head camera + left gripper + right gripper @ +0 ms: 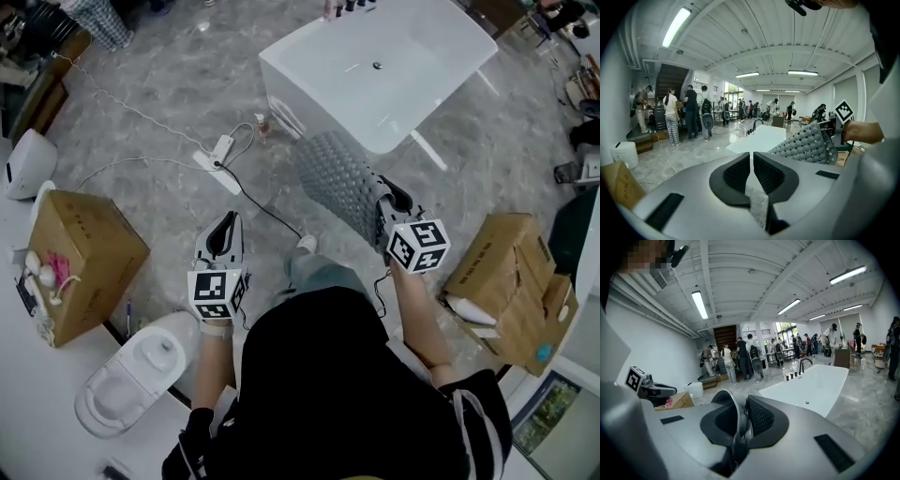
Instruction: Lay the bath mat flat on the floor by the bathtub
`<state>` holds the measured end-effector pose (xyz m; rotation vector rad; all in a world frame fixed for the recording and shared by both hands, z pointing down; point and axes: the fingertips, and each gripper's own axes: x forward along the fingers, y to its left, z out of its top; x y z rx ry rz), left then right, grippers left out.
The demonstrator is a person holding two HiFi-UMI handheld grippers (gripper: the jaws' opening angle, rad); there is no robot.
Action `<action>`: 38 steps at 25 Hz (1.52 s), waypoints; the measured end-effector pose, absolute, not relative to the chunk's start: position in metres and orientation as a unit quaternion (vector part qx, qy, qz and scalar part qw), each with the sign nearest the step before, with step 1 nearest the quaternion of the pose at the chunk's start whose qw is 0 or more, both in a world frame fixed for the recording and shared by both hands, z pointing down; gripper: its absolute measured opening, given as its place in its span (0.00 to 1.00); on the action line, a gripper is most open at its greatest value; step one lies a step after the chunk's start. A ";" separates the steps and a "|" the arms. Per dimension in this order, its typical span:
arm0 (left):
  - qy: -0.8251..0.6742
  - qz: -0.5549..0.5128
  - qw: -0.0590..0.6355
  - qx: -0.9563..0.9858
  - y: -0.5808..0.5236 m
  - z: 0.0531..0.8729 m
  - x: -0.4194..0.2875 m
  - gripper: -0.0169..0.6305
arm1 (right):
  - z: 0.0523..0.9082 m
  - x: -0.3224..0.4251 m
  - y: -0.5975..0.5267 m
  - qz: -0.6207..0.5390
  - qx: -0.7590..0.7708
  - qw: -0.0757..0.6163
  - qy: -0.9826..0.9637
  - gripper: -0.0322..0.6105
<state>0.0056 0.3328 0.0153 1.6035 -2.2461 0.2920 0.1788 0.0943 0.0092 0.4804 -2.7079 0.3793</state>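
Head view, far left: a box (84, 258) and a toilet (141, 370) sit along the edge, well apart from the work. Next, the left gripper (225, 223). Its jaws are pressed together on nothing, and the left gripper view backs that up, with only a sliver of gap between them. Ahead of it a power strip (217, 155) and its cable (262, 208) trail across the floor (169, 103) near the tub's near corner.

Middle now: the mat (339, 180) is up in the air, a grey knobbly sheet hanging curled, just in front of the tub (314, 103). The right gripper (386, 202) has it, jaws clamped on one edge. The right gripper view shows that edge squeezed between them. Far right, more boxes (506, 272).

So where does the task stand? Early, by the look of it. The mat is lifted and close to the tub, but no part of it touches the floor and nothing is spread. What remains is to lower it, open it out and flatten it alongside the tub.

Room looks fair. There is bare floor before the tub's near side, hemmed by the cable on the left and a white bar (427, 150) jutting from under the tub on the right. The free left gripper could likely take the far edge.
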 end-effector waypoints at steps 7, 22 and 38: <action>-0.766 0.115 0.188 0.603 0.256 0.023 -0.028 0.06 | 0.027 0.152 0.058 0.168 0.193 0.187 -0.948 0.11; -0.663 0.166 0.213 0.698 0.161 0.057 -0.018 0.20 | 0.058 0.179 0.044 0.230 0.294 0.173 -0.911 0.11; -0.458 0.209 0.238 0.830 0.105 0.173 -0.062 0.30 | 0.161 0.174 0.054 0.274 0.472 0.257 -0.798 0.11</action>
